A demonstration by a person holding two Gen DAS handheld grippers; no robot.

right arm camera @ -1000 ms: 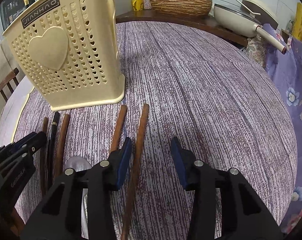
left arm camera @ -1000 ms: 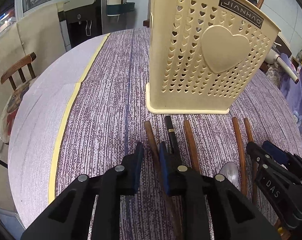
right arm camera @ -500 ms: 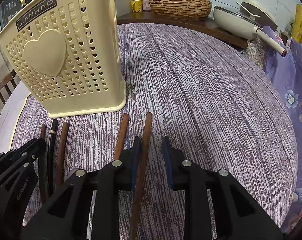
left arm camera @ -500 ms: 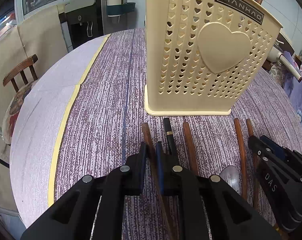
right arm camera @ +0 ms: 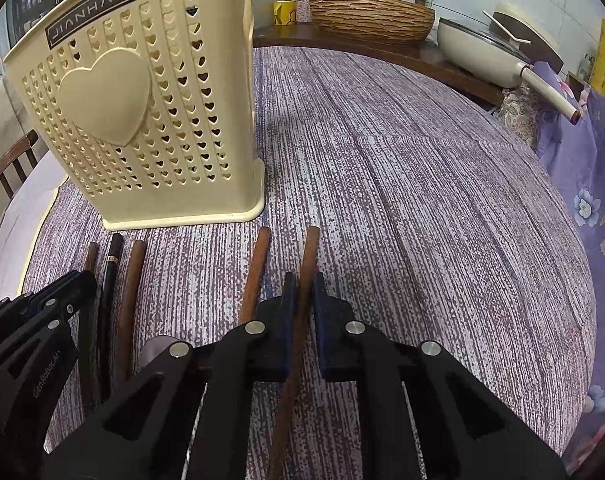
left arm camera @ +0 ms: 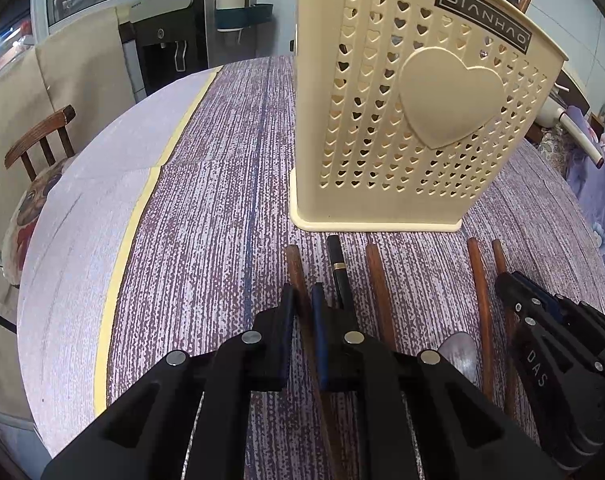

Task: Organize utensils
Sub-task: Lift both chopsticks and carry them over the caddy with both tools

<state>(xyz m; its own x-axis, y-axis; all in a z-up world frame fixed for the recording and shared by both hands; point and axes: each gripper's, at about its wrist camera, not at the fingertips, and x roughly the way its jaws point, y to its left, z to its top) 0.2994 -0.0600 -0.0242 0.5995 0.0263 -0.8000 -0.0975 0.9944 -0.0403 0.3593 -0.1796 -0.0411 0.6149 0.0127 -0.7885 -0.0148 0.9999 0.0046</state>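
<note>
Left jaws: the left gripper (left arm camera: 302,300) is clenched on the leftmost brown wooden stick (left arm camera: 295,268), its pads pressing both sides of the shaft.
Right jaws: the right gripper (right arm camera: 302,292) is clenched on the rightmost brown wooden stick (right arm camera: 308,256), which runs on beneath it toward the viewer.
Utensil row: 5 slim handles lie roughly parallel on the tablecloth (right arm camera: 422,200), tips pointing at the holder; from left, the gripped stick, a black stick with a gold band (left arm camera: 336,258), a brown stick (left arm camera: 376,276), then a pair at the right, whose inner stick (right arm camera: 256,268) lies free just beside the right gripper.
Spoon: a metal spoon bowl (left arm camera: 458,354) shows between the 2 grippers, partly hidden by the left one.
Holder: a cream plastic utensil holder (left arm camera: 402,120) stands upright just beyond the stick tips, pierced with heart-shaped holes, with a raised heart and a dark label on its face.
Obstruction: the holder's base is near the tips but apart from them.
Pose: both grippers point steeply down at the table, side by side.
Surroundings: a wooden chair (left arm camera: 38,140) at the left edge; a woven basket (right arm camera: 370,14) and a white pan (right arm camera: 486,52) on the far counter.
</note>
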